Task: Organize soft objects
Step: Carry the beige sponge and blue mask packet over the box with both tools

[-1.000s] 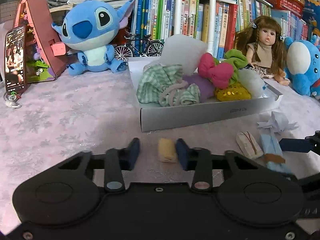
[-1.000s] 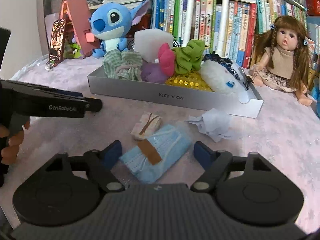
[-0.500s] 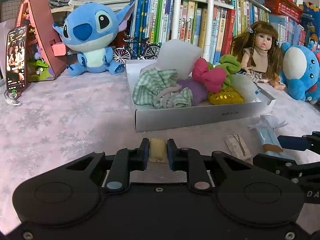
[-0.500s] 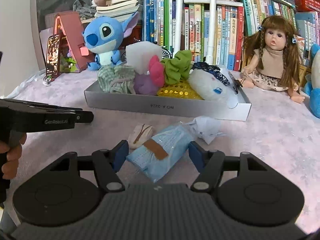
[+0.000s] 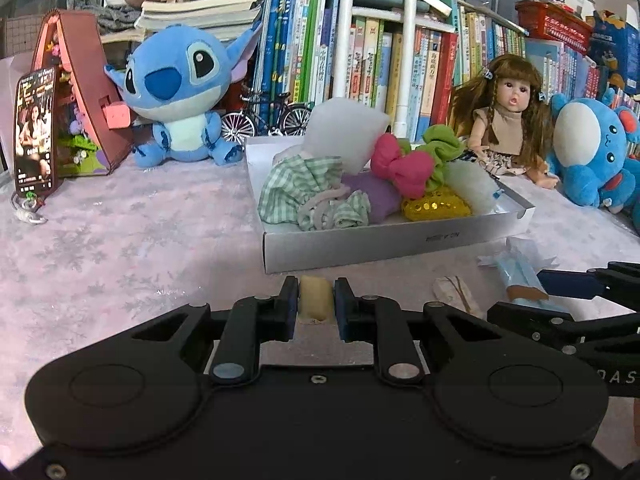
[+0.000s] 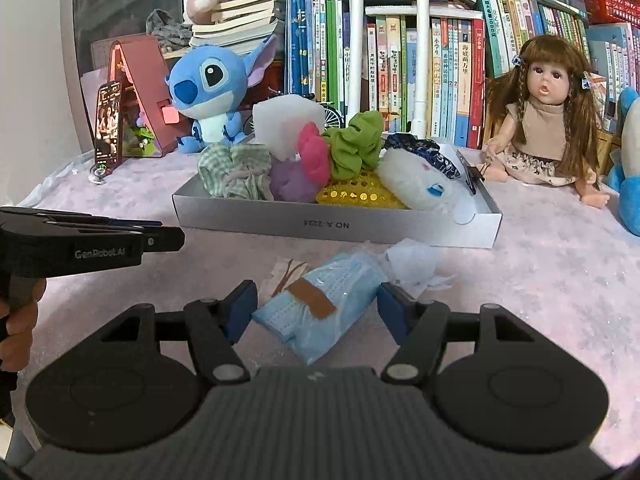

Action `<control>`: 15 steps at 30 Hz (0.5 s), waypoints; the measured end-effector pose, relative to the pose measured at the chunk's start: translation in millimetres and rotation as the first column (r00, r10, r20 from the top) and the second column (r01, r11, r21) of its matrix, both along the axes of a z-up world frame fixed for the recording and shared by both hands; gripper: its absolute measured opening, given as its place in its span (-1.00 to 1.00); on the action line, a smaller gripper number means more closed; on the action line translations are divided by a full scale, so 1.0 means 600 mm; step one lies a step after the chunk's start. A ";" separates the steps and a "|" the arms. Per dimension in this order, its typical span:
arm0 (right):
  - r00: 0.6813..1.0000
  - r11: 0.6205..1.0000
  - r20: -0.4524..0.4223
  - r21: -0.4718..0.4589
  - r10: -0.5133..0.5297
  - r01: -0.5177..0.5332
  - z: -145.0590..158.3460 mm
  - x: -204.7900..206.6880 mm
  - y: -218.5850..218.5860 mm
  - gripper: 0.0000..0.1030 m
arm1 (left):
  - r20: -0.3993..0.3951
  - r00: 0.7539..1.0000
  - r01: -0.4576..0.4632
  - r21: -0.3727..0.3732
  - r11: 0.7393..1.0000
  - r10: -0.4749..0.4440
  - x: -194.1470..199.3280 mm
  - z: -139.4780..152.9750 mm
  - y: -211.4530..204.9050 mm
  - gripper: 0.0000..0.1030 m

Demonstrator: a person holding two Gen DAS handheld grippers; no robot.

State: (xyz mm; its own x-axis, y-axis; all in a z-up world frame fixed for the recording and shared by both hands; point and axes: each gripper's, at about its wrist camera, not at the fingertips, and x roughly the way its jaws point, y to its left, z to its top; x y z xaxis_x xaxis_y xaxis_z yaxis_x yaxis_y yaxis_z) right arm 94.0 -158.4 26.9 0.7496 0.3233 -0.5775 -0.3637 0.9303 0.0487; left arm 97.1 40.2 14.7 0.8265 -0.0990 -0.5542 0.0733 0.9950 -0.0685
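- The left gripper [image 5: 316, 306], at lower centre of its own view, is clamped narrow on a small pale-yellow soft roll [image 5: 315, 299], just in front of the white cardboard tray [image 5: 392, 240].
- The right gripper [image 6: 316, 312] stands half wide; the blue packet of face masks with a brown tape strip [image 6: 320, 300] lies between its blue fingers [image 6: 240, 310], and whether the pads press on it cannot be told.
- The tray, mid-frame, holds a green checked cloth [image 5: 296, 184], a pink bow [image 5: 400, 166] and a green scrunchie [image 6: 356, 146].
- A crumpled white tissue [image 6: 412, 262] lies just beside the packet, on the pink tablecloth [image 5: 120, 248].
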 end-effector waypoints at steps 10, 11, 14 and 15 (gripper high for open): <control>1.000 1.000 0.016 0.020 -0.002 0.001 0.008 -0.003 -0.001 0.34 | 0.011 1.000 0.010 -0.012 1.000 -0.010 -0.006 0.008 -0.003 -0.65; 1.000 1.000 0.019 0.023 -0.001 0.000 0.009 -0.003 -0.001 0.34 | 0.013 1.000 0.012 -0.013 1.000 -0.011 -0.005 0.010 -0.003 -0.65; 1.000 1.000 0.027 0.025 -0.001 0.000 0.013 -0.004 0.000 0.34 | 0.018 1.000 0.012 -0.022 1.000 -0.012 -0.003 0.016 -0.002 -0.65; 1.000 1.000 0.029 0.027 0.000 -0.001 0.014 -0.003 0.000 0.34 | 0.020 1.000 0.012 -0.027 1.000 -0.011 -0.001 0.018 -0.001 -0.65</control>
State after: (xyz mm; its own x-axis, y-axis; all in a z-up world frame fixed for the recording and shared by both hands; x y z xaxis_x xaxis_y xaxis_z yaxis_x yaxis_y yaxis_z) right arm 92.2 -158.5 35.5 0.7659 0.3388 -0.5465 -0.3659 0.9285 0.0629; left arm 96.4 39.5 25.6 0.8357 -0.1233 -0.5351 0.0862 0.9918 -0.0939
